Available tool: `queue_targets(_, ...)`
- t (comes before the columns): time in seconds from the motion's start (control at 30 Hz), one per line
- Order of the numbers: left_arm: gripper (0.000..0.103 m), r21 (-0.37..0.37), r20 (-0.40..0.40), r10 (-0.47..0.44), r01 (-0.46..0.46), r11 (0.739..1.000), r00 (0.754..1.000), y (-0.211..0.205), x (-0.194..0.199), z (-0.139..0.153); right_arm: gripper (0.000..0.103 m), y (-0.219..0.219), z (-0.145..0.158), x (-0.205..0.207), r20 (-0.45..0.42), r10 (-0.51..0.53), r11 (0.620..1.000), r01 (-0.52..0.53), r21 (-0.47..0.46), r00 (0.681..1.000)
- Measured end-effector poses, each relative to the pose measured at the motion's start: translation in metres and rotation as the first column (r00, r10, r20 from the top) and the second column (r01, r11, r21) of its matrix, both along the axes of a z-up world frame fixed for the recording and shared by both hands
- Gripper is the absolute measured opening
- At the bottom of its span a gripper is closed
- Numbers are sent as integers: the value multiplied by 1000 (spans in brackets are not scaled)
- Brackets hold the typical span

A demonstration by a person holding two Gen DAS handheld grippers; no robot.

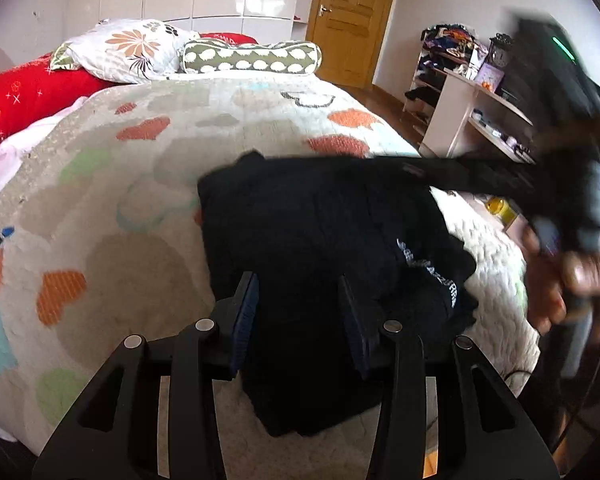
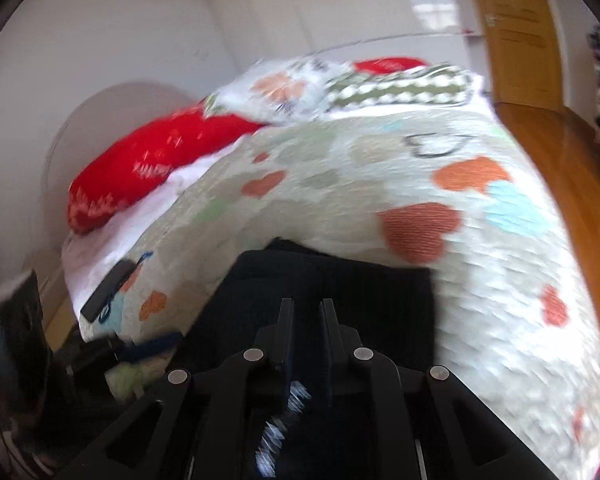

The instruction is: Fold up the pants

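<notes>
Black pants (image 1: 320, 232) are lying bunched on the bedspread (image 1: 140, 208); left gripper (image 1: 296, 300) is hovering released above them, right gripper (image 2: 306, 320) is gaping narrowly, grasping nothing

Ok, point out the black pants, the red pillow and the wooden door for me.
black pants (image 1: 300, 216): left wrist view, on the flat folded middle.
red pillow (image 1: 28, 96): left wrist view, on its red front face.
wooden door (image 1: 352, 12): left wrist view, on the centre panel.

Black linkage fingers (image 1: 246, 312) with silver pivot screws, seemingly blue-padded.
</notes>
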State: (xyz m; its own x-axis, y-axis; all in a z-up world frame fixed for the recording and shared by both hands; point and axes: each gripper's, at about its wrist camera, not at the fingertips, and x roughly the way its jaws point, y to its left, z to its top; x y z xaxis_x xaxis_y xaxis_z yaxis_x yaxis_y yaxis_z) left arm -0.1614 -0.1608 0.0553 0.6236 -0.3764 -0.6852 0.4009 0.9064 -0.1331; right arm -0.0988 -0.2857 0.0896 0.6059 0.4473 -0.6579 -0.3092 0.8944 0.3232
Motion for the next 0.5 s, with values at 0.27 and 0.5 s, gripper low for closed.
queue_targets(0.27, 43, -29, 18, -19, 19, 999, 1000, -1, -5, -6, 12, 43, -34, 66, -119, 27, 996, -37, -77, 993)
queue_targets(0.5, 45, -32, 13, -14, 14, 999, 1000, -2, -5, -6, 12, 37, -45, 84, -115, -9, 997, 0, -80, 993)
